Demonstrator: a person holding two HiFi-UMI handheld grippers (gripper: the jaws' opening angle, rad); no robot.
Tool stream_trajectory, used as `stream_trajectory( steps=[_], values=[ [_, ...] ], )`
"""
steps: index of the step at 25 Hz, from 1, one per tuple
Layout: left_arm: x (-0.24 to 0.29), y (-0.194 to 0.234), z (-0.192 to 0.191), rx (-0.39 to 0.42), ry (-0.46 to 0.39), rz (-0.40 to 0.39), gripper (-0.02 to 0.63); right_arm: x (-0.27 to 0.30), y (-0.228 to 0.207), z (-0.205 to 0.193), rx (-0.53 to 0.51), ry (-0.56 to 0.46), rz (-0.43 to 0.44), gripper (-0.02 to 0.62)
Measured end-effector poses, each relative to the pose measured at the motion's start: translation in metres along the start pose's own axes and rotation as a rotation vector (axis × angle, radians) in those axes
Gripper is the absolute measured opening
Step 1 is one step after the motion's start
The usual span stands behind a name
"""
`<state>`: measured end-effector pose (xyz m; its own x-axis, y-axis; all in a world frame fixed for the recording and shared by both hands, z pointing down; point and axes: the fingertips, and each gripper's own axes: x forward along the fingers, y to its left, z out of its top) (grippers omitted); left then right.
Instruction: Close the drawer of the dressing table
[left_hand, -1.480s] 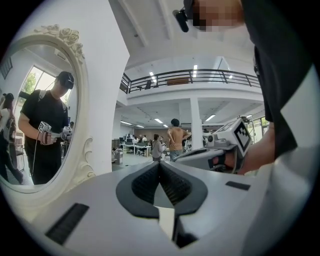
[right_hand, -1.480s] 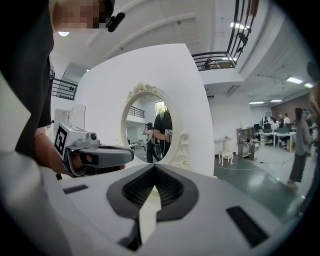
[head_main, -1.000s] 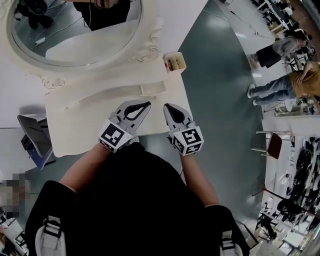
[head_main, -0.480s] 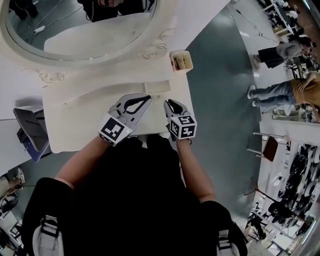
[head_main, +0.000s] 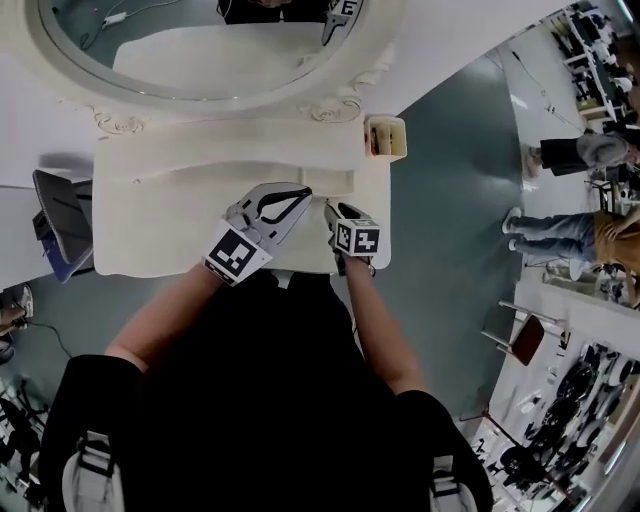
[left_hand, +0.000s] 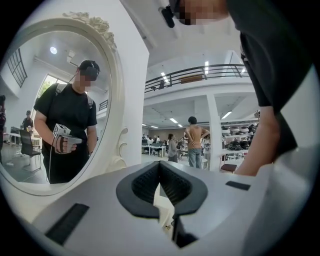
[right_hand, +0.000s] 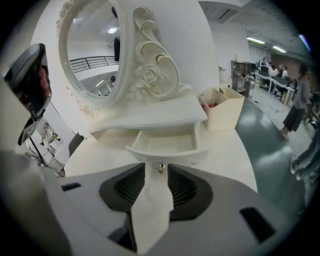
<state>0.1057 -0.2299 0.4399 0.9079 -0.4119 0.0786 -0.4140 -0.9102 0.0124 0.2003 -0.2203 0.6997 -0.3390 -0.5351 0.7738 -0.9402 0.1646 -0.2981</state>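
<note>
At the dressing table (head_main: 150, 240), front edge: you have both grippers over the top.

Task status: not done. The drawer (right_hand: 165, 142) stands pulled out from under the raised shelf (right_hand: 150, 117) below the mirror (head_main: 200, 50). Its tray looks empty, and its small knob (right_hand: 161, 169) faces you.

Right gripper (right_hand: 157, 171): the jaws have just been opening and now stand spread, aimed down at the drawer front. The knob sits just past the tips; the pads do not press on it and nothing is between them.

Left gripper (left_hand: 160, 165): jaws pressed together at the tips, nothing pinched, held level beside the right one.

Remaining, as judged: meet the drawer front and push it flush under the shelf. The open-top box (right_hand: 222, 107) at the right rear stands aside from the drawer's path.

Writing: none legible on table, drawer or box. The gripper cubes (head_main: 235, 255) carry only square black-and-white marker patterns; no brand to note.
</note>
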Motion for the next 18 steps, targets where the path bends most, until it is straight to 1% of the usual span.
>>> stream_trajectory(
  steps=[4, 9, 13, 15, 18],
  values=[
    [0.006, 0.005, -0.005, 0.002, 0.015, 0.037, -0.008, 0.026, -0.011, -0.011, 0.016, 0.071, 0.022, 0.126],
    [0.015, 0.009, -0.007, -0.009, 0.028, 0.084, -0.008, 0.047, -0.015, -0.017, 0.032, 0.127, 0.068, 0.126],
    [0.021, 0.013, -0.01, -0.013, 0.04, 0.112, -0.008, 0.057, -0.014, -0.018, 0.064, 0.149, 0.109, 0.126],
    [0.023, 0.016, -0.011, -0.01, 0.05, 0.127, -0.008, 0.058, -0.012, -0.018, 0.078, 0.158, 0.128, 0.107],
    [0.026, 0.021, -0.013, -0.013, 0.059, 0.144, -0.008, 0.059, -0.009, -0.016, 0.082, 0.167, 0.153, 0.103]
  ],
)
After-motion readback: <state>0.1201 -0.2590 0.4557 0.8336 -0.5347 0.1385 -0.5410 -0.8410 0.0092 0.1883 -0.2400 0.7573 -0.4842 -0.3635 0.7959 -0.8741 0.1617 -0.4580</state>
